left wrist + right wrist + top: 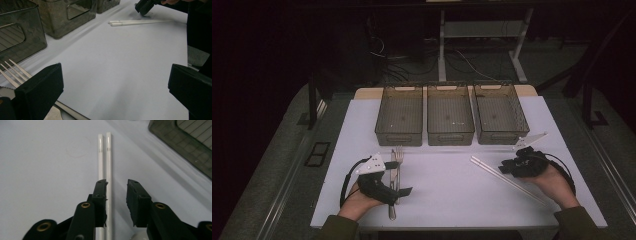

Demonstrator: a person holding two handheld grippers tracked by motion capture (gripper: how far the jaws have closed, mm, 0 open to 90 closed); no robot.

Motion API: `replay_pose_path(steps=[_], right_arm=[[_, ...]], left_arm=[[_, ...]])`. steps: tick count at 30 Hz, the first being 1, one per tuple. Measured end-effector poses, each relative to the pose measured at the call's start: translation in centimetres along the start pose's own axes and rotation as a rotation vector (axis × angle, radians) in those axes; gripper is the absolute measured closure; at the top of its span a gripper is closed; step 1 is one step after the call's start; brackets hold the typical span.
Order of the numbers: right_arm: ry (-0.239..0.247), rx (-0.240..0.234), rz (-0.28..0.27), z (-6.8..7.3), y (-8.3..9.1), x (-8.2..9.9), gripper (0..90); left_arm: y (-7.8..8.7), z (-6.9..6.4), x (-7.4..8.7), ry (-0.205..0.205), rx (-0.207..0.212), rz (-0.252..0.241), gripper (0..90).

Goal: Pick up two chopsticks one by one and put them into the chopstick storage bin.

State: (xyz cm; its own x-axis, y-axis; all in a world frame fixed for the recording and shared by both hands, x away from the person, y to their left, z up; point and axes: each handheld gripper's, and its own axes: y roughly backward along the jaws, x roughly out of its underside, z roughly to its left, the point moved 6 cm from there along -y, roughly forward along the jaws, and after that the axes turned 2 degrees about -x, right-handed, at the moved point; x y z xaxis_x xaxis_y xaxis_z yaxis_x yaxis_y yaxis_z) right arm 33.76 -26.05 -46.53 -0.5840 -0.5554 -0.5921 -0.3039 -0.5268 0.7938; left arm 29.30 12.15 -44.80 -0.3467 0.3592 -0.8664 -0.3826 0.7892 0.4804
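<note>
- Looks like a cutlery-sorting setup: three smoky see-through bins [450, 120] sit side by side at the far end of the white counter [447, 190], and as far as I can tell all three have nothing in them, so no piece has been sorted yet.
- The white chopsticks [105, 165] lie as a pair, touching, on the right half of the counter, running diagonally from mid-counter toward the near right.
- The right hand-held gripper [117, 202] is down over them with its jaws partly closed. One jaw sits on top of a stick and the other stands clear beside the pair, so I'd say the pinch isn't made yet.
- The left hand-held gripper [112, 87] is wide open with nothing between its jaws, resting at the near left, right beside the fork [399, 156] and knife [392, 172].
- My guess at what's left: grab the chopsticks, drop them in a bin, then the fork and knife.
- Writing: there's a tiny grey mark near each chopstick's far end, way too small to read. No brands anywhere that I can spot.
</note>
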Motion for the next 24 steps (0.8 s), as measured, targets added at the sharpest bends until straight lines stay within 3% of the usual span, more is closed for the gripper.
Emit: replay_pose_path(steps=[9, 24], right_arm=[[0.017, -0.009, 0.050, 0.46, -0.44, 0.56, 77.5], [0.031, 0.001, 0.112, 0.50, -0.93, 1.06, 81.7]], left_arm=[[0.03, -0.02, 0.00, -0.001, 0.002, 0.000, 0.0], [0.09, 0.04, 0.00, -0.001, 0.001, -0.001, 0.0]])
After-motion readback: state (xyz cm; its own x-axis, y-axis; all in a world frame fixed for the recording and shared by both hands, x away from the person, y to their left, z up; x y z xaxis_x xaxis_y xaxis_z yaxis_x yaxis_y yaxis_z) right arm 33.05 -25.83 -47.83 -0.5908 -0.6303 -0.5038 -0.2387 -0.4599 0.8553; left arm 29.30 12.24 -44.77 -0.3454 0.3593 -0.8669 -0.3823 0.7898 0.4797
